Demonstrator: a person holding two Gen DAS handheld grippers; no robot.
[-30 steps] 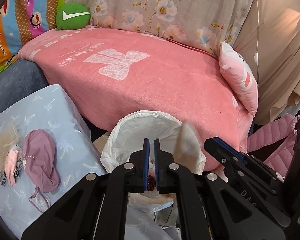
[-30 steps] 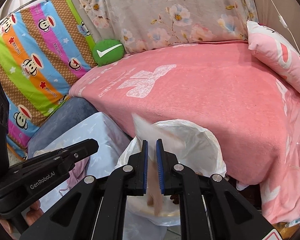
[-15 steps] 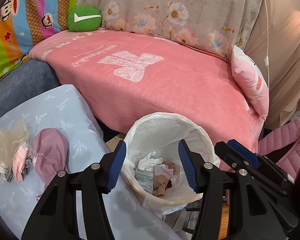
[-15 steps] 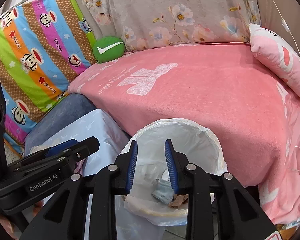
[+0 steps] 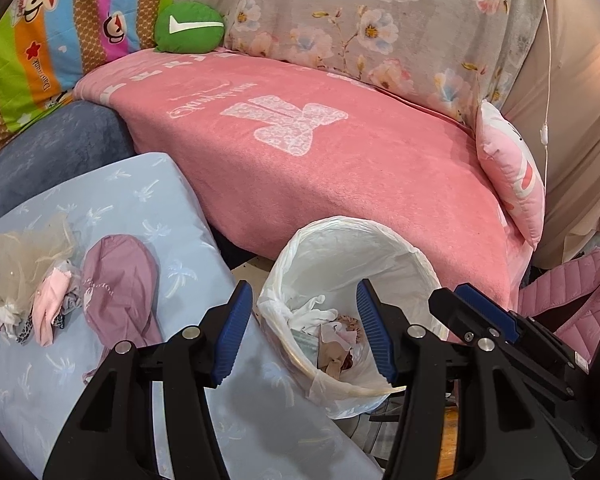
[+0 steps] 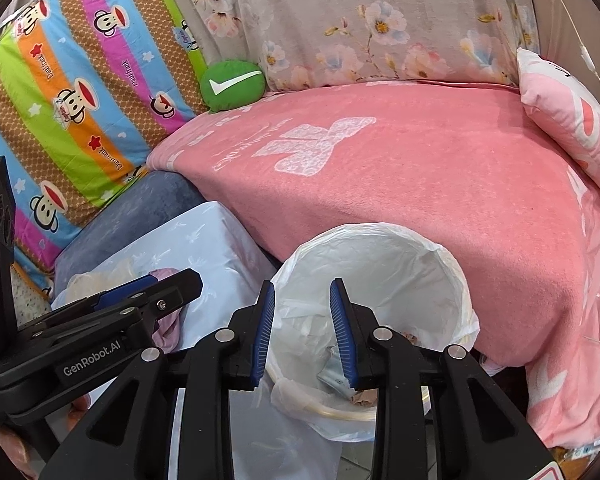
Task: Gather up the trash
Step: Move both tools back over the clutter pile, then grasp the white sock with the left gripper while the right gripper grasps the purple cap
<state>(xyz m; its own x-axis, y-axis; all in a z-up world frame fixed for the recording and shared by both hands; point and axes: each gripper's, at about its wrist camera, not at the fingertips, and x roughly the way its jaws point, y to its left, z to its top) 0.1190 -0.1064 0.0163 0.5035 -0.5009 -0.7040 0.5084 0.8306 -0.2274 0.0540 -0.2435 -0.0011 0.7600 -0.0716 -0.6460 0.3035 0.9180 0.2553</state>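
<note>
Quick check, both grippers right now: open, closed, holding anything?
Left gripper: open, empty, above the lined trash bin.
Right gripper: open, narrower gap, empty, jaws just opened over the same bin.

A round trash bin [image 5: 352,264] lined with a thin white plastic bag [image 5: 400,248] is seen near the front edge of a pink-covered bed, just right of a pale blue cushion; it stands roughly upright with its mouth open, the bag's rim folded and bunched over the edge; its lower part is hidden, so the floor contact cannot be told. Inside, at the bottom, crumpled trash [image 5: 332,332] is heaped: white tissue on the left, brownish and pinkish scraps in the middle, a greyish-blue wrapper [image 6: 332,372] lying beside them.
</note>
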